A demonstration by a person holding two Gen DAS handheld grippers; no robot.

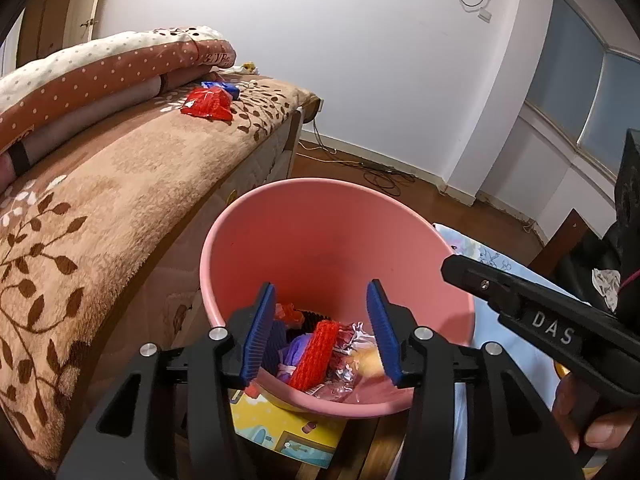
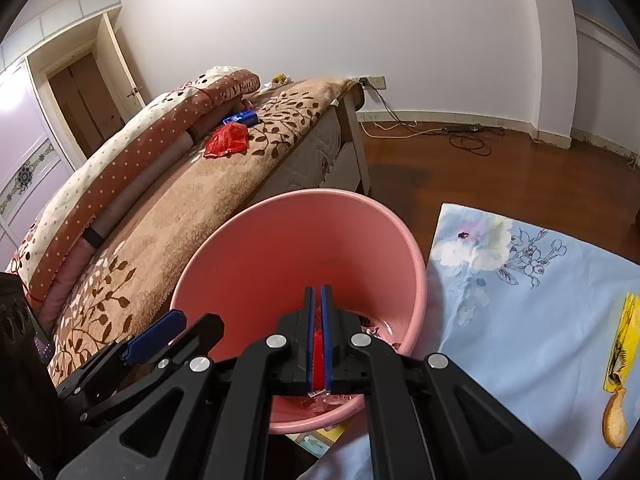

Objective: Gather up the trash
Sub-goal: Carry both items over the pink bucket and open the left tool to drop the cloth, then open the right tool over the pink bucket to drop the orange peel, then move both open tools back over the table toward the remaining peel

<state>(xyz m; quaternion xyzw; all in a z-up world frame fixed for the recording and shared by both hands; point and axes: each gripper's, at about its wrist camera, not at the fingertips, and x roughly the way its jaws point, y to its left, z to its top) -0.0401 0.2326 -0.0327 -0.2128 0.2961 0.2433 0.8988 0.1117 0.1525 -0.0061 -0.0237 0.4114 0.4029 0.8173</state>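
A pink bin (image 1: 320, 236) stands beside the bed; it also shows in the right wrist view (image 2: 280, 248). It holds several pieces of trash: red netting (image 1: 316, 354), foil wrap (image 1: 352, 344) and purple pieces. My left gripper (image 1: 322, 332) is open and empty over the bin's near rim. My right gripper (image 2: 319, 336) is over the bin with its pads closed on something red with a clear plastic edge (image 2: 318, 354). A red wrapper (image 1: 208, 105) and a blue wrapper (image 1: 221, 87) lie on the bed; both show in the right wrist view, red wrapper (image 2: 226, 142), blue wrapper (image 2: 241, 117).
The bed has a brown leaf-pattern blanket (image 1: 100, 200) and folded dotted quilts (image 1: 100, 64). A light-blue flowered sheet (image 2: 532, 304) lies right of the bin, with a yellow item (image 2: 622, 360) at its edge. Cables (image 2: 468, 138) trail on the wood floor by the wall.
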